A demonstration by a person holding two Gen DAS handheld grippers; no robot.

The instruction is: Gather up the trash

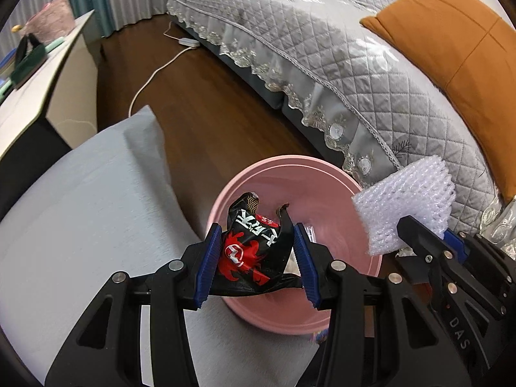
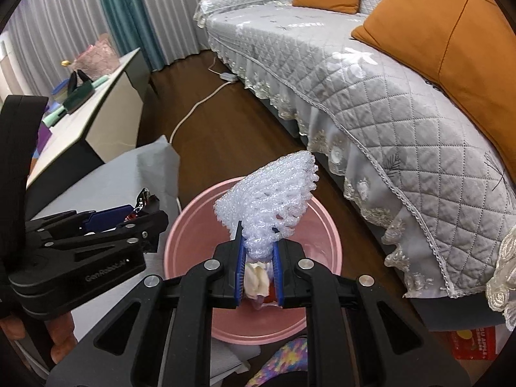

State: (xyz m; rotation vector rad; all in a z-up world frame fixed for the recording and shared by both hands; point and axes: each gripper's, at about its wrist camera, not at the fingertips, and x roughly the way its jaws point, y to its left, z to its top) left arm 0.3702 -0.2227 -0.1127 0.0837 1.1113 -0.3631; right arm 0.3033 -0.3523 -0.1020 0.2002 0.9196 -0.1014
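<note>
My left gripper is shut on a crumpled black and red snack wrapper and holds it over the near rim of a pink bin on the floor. My right gripper is shut on a white foam fruit net and holds it above the same pink bin. The net also shows in the left wrist view, at the bin's right side. The left gripper shows in the right wrist view, left of the bin. Some white and red trash lies inside the bin, partly hidden.
A grey-clothed table is left of the bin. A quilted grey sofa with orange cushions runs along the right. A white cable lies on the wooden floor. A white cabinet with items stands far left. A red box lies near the sofa.
</note>
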